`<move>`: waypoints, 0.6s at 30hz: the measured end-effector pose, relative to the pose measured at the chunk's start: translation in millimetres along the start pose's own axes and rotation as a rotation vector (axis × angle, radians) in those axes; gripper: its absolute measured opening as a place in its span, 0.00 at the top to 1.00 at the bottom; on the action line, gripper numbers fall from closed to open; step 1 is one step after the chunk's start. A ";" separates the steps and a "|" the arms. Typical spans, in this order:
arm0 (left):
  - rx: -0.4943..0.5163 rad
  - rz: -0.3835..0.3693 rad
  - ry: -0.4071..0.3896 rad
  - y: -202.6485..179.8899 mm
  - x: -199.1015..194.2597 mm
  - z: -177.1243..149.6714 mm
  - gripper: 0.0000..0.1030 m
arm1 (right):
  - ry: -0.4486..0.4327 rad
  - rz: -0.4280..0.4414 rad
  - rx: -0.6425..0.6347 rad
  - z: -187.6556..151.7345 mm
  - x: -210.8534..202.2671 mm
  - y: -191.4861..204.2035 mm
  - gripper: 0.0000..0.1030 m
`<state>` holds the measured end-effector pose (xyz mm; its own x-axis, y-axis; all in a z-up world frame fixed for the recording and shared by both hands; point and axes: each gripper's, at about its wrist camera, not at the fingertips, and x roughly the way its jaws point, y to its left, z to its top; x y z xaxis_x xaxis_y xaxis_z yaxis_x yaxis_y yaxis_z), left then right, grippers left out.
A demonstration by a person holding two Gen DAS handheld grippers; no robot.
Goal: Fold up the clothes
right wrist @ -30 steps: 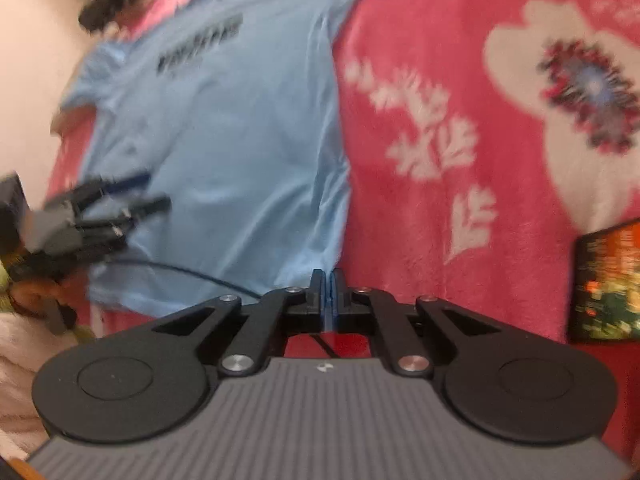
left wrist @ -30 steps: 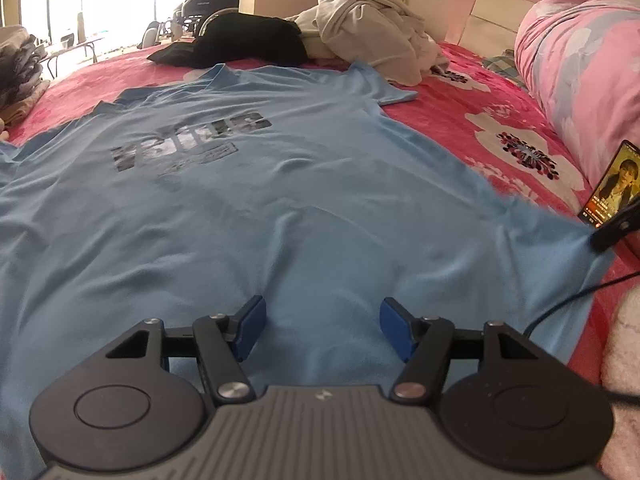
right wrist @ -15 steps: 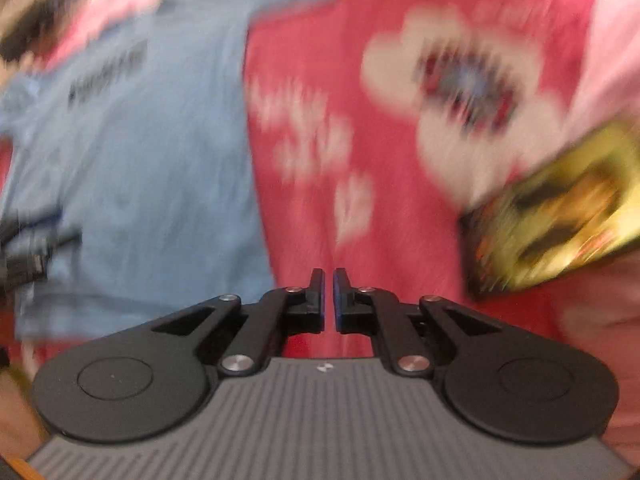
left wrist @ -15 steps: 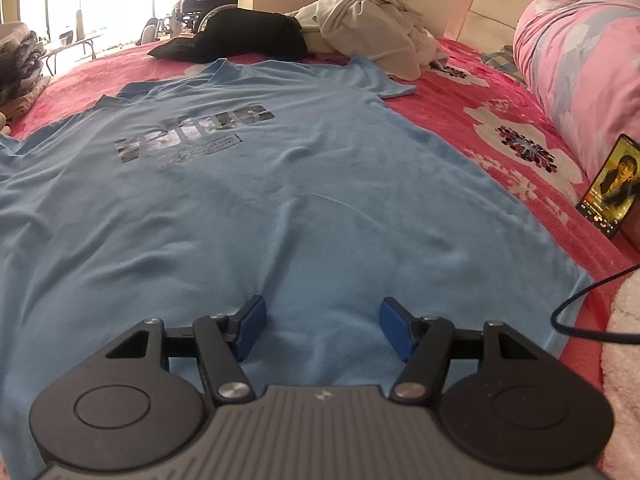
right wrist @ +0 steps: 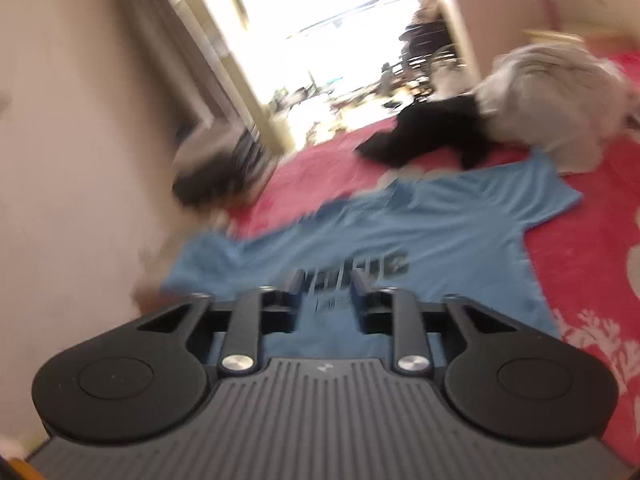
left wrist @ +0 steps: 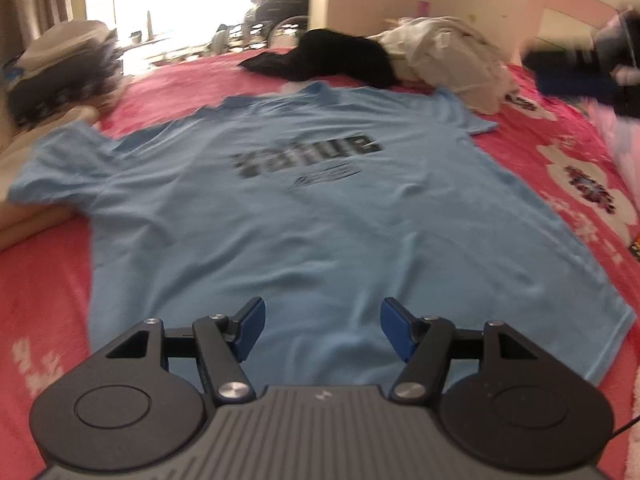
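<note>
A light blue T-shirt [left wrist: 320, 208] with dark lettering lies spread flat, front up, on a red flowered bedspread [left wrist: 560, 152]. My left gripper [left wrist: 322, 330] is open and empty, hovering over the shirt's bottom hem. My right gripper [right wrist: 326, 300] is open and empty, above the shirt's chest [right wrist: 400, 232]; the view is blurred. It also shows blurred at the far right of the left wrist view [left wrist: 580, 68], raised above the bed.
A black garment [left wrist: 332, 60] and a heap of white clothes [left wrist: 448, 56] lie beyond the collar. A stack of folded clothes [left wrist: 60, 72] sits at the bed's far left. A pink headboard [left wrist: 572, 20] stands at the right. A bright doorway lies behind.
My right gripper has opened and swung up from the bed's right side to above the shirt, now facing the collar. My left gripper has lifted and pulled back a little, still open.
</note>
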<state>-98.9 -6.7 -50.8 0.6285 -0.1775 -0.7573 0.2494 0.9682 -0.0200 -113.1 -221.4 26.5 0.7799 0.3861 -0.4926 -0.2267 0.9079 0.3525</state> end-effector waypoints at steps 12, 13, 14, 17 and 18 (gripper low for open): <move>-0.103 0.051 0.085 26.0 11.0 -21.8 0.36 | 0.182 -0.047 0.238 -58.5 31.1 -52.6 0.68; -0.105 0.053 0.085 26.1 11.4 -21.9 0.36 | 0.180 -0.041 0.269 -60.0 31.2 -56.4 0.67; -0.106 0.054 0.085 25.8 11.7 -22.1 0.36 | 0.187 -0.038 0.294 -61.9 32.0 -59.0 0.67; -0.109 0.056 0.083 25.1 12.5 -22.8 0.35 | 0.217 -0.041 0.361 -68.2 40.0 -63.6 0.67; -0.110 0.055 0.082 25.2 12.7 -22.8 0.35 | 0.223 -0.042 0.379 -69.6 40.5 -65.4 0.67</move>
<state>-101.5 19.4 -75.8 0.5757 -0.1128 -0.8098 0.1312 0.9903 -0.0447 -107.3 -253.7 -71.9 0.6297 0.4138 -0.6575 0.0648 0.8154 0.5752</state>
